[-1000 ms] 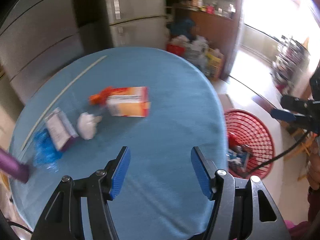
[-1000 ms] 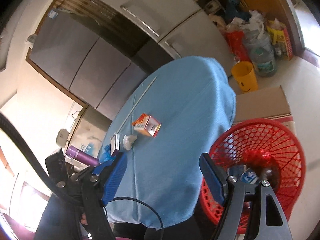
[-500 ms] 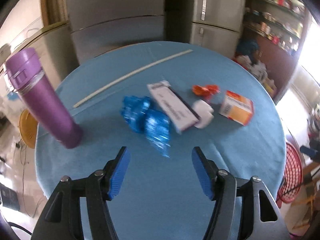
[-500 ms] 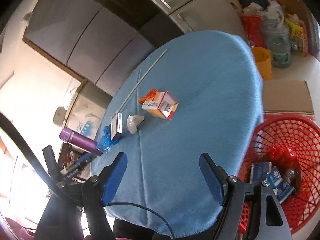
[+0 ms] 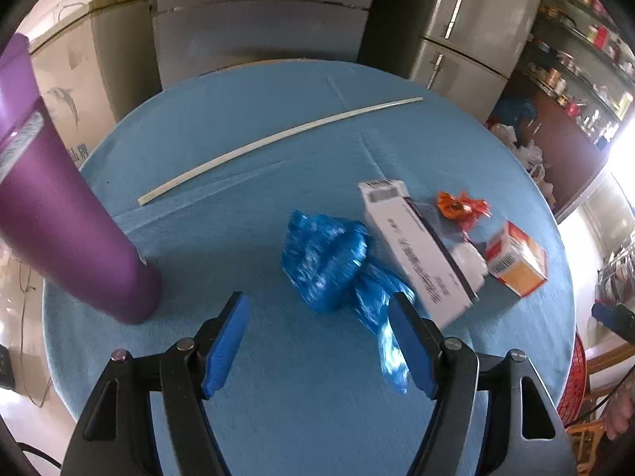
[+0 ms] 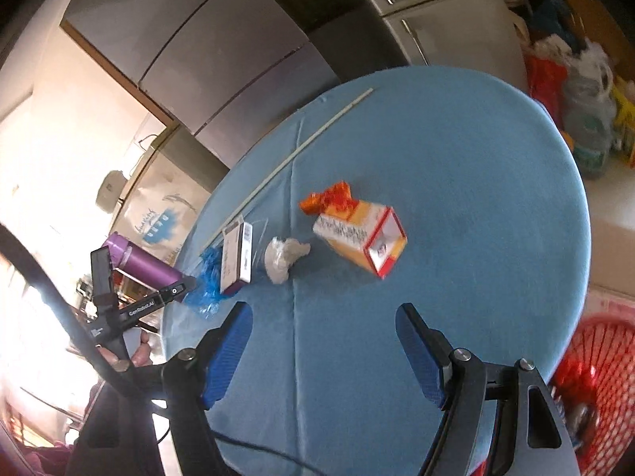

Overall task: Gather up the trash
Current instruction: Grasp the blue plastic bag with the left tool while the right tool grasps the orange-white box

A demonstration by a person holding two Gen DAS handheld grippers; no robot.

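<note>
The left gripper (image 5: pixel 319 313) is wide apart and holds nothing. It hangs low over the round blue tabletop (image 5: pixel 278 404). Right in front of it lies a crumpled blue plastic bag (image 5: pixel 337 261). One end of the bag reaches just beside the right finger pad. A long white box (image 5: pixel 416 250) lies next to the bag and touches it. Past that box sits a white paper ball (image 5: pixel 470 258), then a small orange and white box (image 5: pixel 516 258). A red and orange wrapper (image 5: pixel 460 206) lies a bit farther back. A tall purple bottle (image 5: pixel 67 214) stands on the left side of the tabletop, well apart from the trash. A thin white stick (image 5: pixel 278 139) lies across the far part of the cloth. Big grey fridges (image 5: pixel 258 27) stand behind.

The right gripper (image 6: pixel 323 341) is also wide apart and holds nothing. It hangs over the near part of the tabletop (image 6: pixel 476 198). Ahead of it lie the orange and white box (image 6: pixel 361 242) and the paper ball (image 6: pixel 283 258). The wrapper (image 6: pixel 329 198) touches the far end of that box. To the left are the long white box (image 6: pixel 236 258) and the blue bag (image 6: pixel 208 281). A red basket (image 6: pixel 595 365) sits low at the right, beside the tabletop, with some things inside it.
</note>
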